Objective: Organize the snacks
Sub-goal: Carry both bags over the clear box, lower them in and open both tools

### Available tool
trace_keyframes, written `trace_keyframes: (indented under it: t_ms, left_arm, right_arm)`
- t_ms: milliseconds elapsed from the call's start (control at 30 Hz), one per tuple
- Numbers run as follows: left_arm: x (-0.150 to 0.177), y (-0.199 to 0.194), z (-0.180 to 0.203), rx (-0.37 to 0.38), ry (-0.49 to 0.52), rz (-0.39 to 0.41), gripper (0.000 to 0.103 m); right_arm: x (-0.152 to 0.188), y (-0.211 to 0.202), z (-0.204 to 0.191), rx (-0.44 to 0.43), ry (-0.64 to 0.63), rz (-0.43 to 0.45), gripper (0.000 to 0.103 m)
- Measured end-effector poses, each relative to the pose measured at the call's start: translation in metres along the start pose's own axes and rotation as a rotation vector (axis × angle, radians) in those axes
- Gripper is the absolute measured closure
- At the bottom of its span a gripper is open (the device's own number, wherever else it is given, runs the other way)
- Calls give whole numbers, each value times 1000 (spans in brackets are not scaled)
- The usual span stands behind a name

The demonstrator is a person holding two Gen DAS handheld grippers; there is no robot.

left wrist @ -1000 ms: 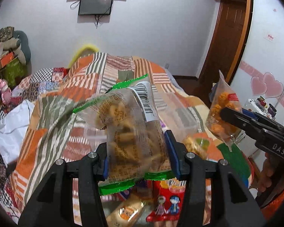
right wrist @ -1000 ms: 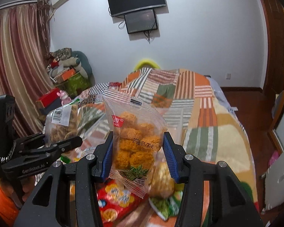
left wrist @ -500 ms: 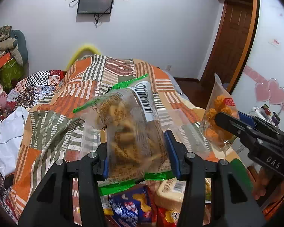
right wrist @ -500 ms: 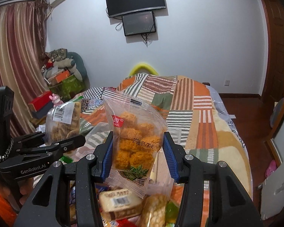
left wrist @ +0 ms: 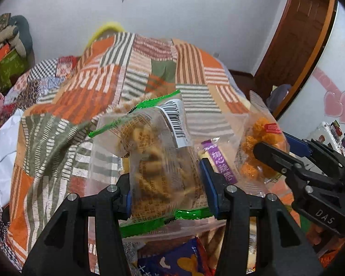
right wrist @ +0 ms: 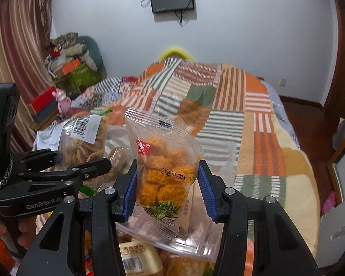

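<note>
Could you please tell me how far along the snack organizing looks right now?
Nothing looks sorted yet. In hand: the left gripper holds a green-edged snack bag, the right gripper an orange puff bag. Left: several packets are piled loose below on the blanket.

Two held snack bags are counted: one green-edged twist-snack bag (left wrist: 158, 161) and one clear bag of orange balls (right wrist: 165, 174).
</note>
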State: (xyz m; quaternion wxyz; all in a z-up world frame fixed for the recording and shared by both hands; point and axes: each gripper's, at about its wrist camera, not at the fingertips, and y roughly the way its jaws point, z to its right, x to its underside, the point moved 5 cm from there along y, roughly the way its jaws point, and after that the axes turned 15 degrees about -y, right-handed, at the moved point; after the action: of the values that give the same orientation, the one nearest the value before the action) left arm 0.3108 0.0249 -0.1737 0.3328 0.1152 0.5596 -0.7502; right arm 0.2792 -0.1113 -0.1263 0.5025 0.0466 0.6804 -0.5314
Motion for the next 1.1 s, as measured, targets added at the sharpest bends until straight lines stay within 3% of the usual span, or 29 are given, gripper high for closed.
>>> trace_keyframes:
  t_ms: [233,433,733,1100]
  left_arm:
    - [6,20,-2,-7,-4,-66,54]
    - [9,13,2,2,13,-64,54]
    - [11,-25,3,18,22,-8,53]
    - [21,-83,-11,0,29,94,31]
  right_arm:
    - [8,20,-8,-13,-53,-98,57]
    - [14,24,-6,-36,-46,-132,54]
    - [4,-8,-4,-17,-35,-66,52]
    - [8,-61,-8,49,-44,36,39]
